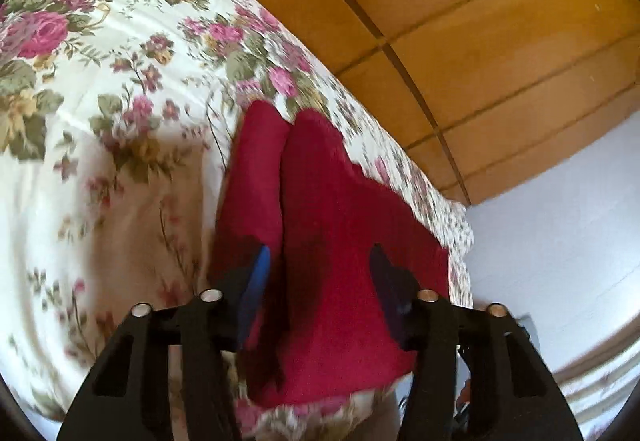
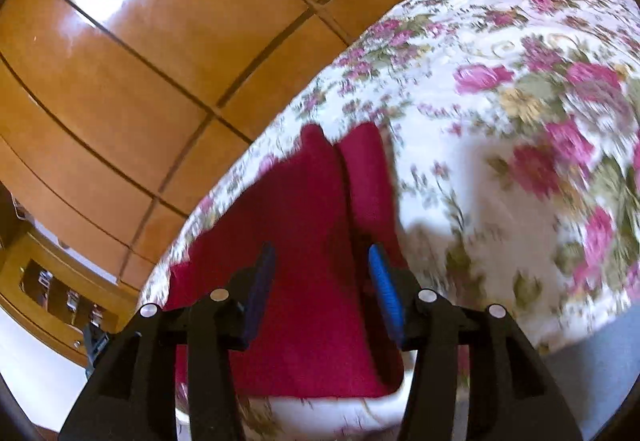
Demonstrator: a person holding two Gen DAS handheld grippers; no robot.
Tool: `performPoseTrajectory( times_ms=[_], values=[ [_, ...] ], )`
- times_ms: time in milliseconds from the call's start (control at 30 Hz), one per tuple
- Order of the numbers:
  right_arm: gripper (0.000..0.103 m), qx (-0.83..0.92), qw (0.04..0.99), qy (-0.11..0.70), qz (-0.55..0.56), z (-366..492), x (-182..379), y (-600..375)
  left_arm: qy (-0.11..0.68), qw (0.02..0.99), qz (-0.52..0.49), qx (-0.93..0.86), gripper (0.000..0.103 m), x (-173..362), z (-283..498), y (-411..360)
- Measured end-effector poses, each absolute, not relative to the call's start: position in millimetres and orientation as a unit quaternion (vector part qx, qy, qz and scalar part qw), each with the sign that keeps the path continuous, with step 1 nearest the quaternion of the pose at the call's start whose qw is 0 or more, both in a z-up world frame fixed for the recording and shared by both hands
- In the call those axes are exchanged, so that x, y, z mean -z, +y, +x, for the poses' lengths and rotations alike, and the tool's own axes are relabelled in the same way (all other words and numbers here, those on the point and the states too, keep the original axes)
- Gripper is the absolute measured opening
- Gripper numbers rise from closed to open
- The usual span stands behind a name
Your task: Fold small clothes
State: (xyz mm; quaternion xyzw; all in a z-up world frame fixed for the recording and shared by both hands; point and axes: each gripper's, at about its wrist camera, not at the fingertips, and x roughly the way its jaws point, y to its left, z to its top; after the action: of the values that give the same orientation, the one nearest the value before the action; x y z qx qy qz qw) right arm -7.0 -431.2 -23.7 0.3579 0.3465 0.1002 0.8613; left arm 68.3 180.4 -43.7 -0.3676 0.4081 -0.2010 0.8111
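A bed is seen from two gripper-mounted cameras, both tilted and blurred by movement. The bed is covered by a cream bedspread (image 1: 120, 89) printed with pink roses, green leaves and yellow blooms; the same floral cloth (image 2: 500, 89) fills the right side of the right wrist view. Soft creases are visible across it.

A dark red garment (image 1: 320, 209) is laid on the bedspread near its far edge. Two narrow parts, like legs or sleeves, are stretched away from the cameras side by side, with a dark seam between them. In the right wrist view the garment (image 2: 304, 241) is seen in the same way, its near edge lying across the lower middle of the picture.

The left gripper (image 1: 316, 277) is held just over the near part of the red cloth. Its blue-padded jaws are set apart, with the cloth seen in the gap between them; no pinch on the cloth can be made out. The right gripper (image 2: 322, 277) is likewise held with its jaws apart above the red cloth.

Beyond the bed, a wall of glossy orange-brown wooden panels (image 2: 140, 53) is seen, divided by dark grooves, with a bright light reflection. A pale wall (image 1: 560, 209) is seen at the right of the left wrist view. A wooden shelf unit (image 2: 48, 289) is glimpsed at far left.
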Motion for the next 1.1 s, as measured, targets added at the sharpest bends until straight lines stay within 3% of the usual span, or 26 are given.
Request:
performPoseTrajectory(
  times_ms=[133,400,500,533,633,767,900,1000,1100],
  values=[
    [0.047,-0.104,0.857,0.361,0.353,-27,38,-421,0.420,0.814,-0.341,0.213,0.046,43,57,167],
    [0.032,-0.113,0.853,0.405,0.308,-26,56,-396,0.449,0.817,-0.290,0.216,0.046,59,44,147],
    [0.009,-0.107,0.851,0.411,0.308,-26,58,-395,0.448,0.818,-0.289,0.217,0.020,60,47,148],
    [0.009,-0.107,0.851,0.409,0.311,-27,56,-397,0.449,0.816,-0.290,0.220,0.013,58,45,149],
    [0.008,-0.114,0.860,0.384,0.315,-33,39,-399,0.446,0.812,-0.300,0.229,0.010,47,33,156],
    [0.008,-0.111,0.871,0.388,0.282,-34,25,-392,0.457,0.825,-0.249,0.218,0.010,44,15,149],
    [0.008,-0.076,0.840,0.450,0.294,-24,66,-398,0.480,0.827,-0.213,0.201,0.010,64,17,144],
    [0.009,-0.076,0.840,0.449,0.296,-24,75,-398,0.478,0.831,-0.200,0.203,0.010,68,18,142],
    [0.020,-0.072,0.863,0.439,0.240,-26,60,-386,0.466,0.836,-0.209,0.199,0.029,59,14,146]
  ],
)
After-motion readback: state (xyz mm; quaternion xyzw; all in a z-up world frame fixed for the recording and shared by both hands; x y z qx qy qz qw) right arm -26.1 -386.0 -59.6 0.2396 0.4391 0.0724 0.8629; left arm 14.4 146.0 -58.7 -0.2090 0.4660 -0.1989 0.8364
